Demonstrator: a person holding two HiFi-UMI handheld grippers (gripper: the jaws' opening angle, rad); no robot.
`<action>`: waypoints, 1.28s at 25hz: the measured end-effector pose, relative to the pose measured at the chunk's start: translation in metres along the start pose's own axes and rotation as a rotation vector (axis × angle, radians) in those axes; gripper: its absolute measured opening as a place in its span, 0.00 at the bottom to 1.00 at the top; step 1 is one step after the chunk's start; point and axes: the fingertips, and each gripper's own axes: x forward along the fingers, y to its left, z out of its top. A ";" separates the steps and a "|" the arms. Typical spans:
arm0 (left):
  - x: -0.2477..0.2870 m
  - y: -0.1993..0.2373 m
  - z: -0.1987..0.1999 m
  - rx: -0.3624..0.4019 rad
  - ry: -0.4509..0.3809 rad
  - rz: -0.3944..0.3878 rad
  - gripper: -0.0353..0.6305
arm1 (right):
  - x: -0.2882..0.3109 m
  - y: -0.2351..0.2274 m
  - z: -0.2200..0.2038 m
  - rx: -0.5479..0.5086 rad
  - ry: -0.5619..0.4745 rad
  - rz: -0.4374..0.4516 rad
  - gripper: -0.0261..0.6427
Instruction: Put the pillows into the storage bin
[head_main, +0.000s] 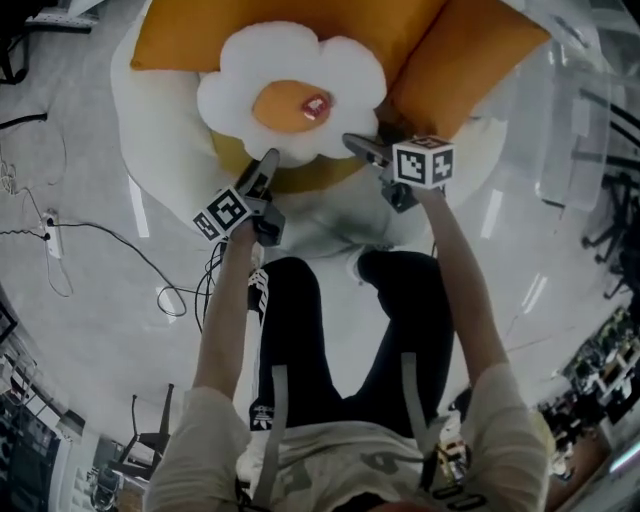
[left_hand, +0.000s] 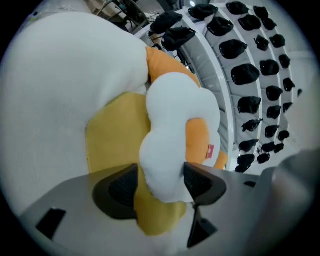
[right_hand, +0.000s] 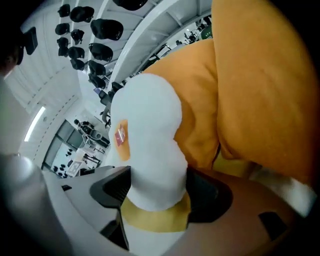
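Flower pillow (head_main: 290, 95) lies directly ahead of both grippers. Right gripper (head_main: 362, 146) jaws clench one petal (right_hand: 150, 155); left gripper (head_main: 268, 160) jaws stand released around another.

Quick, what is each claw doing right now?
Left gripper: open, flower pillow petal between jaws, not pinched.
Right gripper: closed on flower pillow.

floor (head_main: 85, 335): glossy grey | cables (head_main: 140, 258): black, left | chair (head_main: 148, 438): lower left
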 end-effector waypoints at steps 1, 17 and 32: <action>-0.001 -0.004 0.001 -0.037 -0.019 -0.031 0.49 | -0.001 -0.001 -0.001 0.019 0.000 0.005 0.52; -0.158 -0.230 0.015 0.088 -0.218 0.065 0.17 | -0.196 0.172 0.062 0.091 -0.187 0.087 0.24; -0.136 -0.365 -0.028 0.209 -0.210 -0.226 0.16 | -0.328 0.162 0.089 0.001 -0.444 -0.061 0.24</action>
